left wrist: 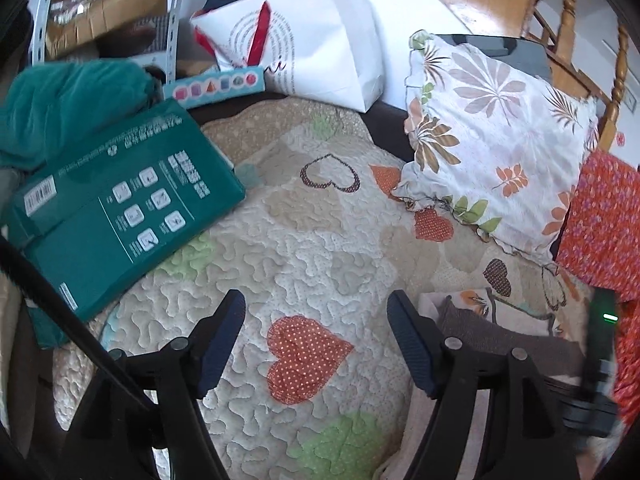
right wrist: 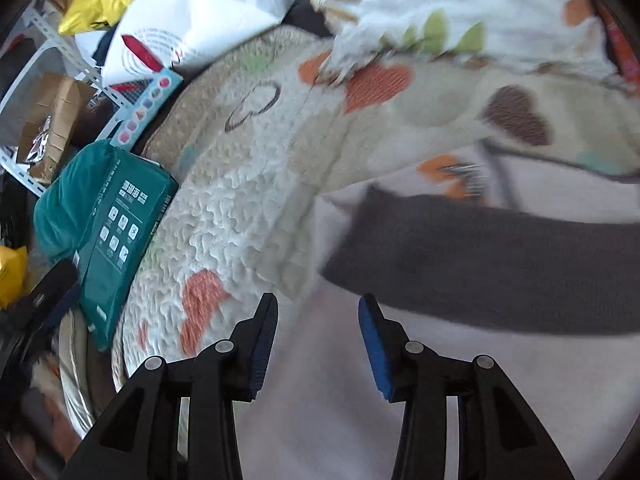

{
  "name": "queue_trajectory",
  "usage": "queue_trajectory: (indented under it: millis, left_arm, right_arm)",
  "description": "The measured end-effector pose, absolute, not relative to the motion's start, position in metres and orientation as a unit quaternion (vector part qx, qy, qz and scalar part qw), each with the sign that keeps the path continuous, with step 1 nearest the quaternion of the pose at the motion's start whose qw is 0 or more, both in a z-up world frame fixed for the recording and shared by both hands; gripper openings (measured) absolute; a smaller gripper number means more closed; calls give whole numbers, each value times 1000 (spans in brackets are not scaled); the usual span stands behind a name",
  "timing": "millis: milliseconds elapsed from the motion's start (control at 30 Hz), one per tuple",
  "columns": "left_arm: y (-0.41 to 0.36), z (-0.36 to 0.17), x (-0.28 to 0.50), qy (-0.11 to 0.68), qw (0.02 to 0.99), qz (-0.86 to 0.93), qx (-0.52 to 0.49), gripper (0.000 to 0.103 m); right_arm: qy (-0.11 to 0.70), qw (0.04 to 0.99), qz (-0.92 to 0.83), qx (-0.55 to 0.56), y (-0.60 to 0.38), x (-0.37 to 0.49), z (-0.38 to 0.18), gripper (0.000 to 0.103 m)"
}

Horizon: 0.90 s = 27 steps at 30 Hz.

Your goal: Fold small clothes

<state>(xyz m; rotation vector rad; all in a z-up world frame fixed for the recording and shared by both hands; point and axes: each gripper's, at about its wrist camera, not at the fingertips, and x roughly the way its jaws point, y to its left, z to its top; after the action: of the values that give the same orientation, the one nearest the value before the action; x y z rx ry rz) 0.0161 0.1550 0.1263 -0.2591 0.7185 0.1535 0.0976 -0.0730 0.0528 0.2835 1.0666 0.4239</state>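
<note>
A small pale pink garment (right wrist: 320, 380) with a dark brown-grey band (right wrist: 500, 264) lies on the heart-patterned quilt (right wrist: 248, 208). My right gripper (right wrist: 318, 320) is open and empty just above the pale cloth, near the band's left end. In the left wrist view the same garment (left wrist: 480, 320) lies at the lower right. My left gripper (left wrist: 316, 320) is open and empty over the bare quilt (left wrist: 304, 240), left of the garment. The right gripper's black body with a green light (left wrist: 604, 340) shows at the far right of that view.
A green box (left wrist: 120, 208) and teal cloth (left wrist: 60, 108) lie at the quilt's left. A leaf-print pillow (left wrist: 492, 136) and an orange patterned cloth (left wrist: 604, 220) lie at the right. A white paper bag (left wrist: 312, 40), a toy box (left wrist: 216, 86) and wooden chairs (left wrist: 568, 20) are behind.
</note>
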Motion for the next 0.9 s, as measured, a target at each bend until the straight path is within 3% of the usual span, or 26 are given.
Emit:
queue_trajectory:
  millis: [200, 300, 433, 633, 900]
  left_arm:
    - [111, 141, -9, 279, 954, 93, -60, 89]
    - [76, 148, -31, 223, 970, 99, -12, 99]
    - [45, 153, -56, 183, 980, 83, 2, 103]
    - [14, 137, -63, 226, 972, 65, 30, 103]
    - [6, 107, -47, 309, 950, 28, 29, 103]
  right_arm:
    - [490, 856, 139, 92, -164, 23, 79, 48]
    - [482, 866, 100, 89, -206, -14, 84, 54]
    - [470, 873, 66, 111, -249, -56, 80, 61]
    - [475, 864, 46, 162, -289, -76, 64, 61]
    - [473, 869, 7, 148, -307, -78, 56, 61]
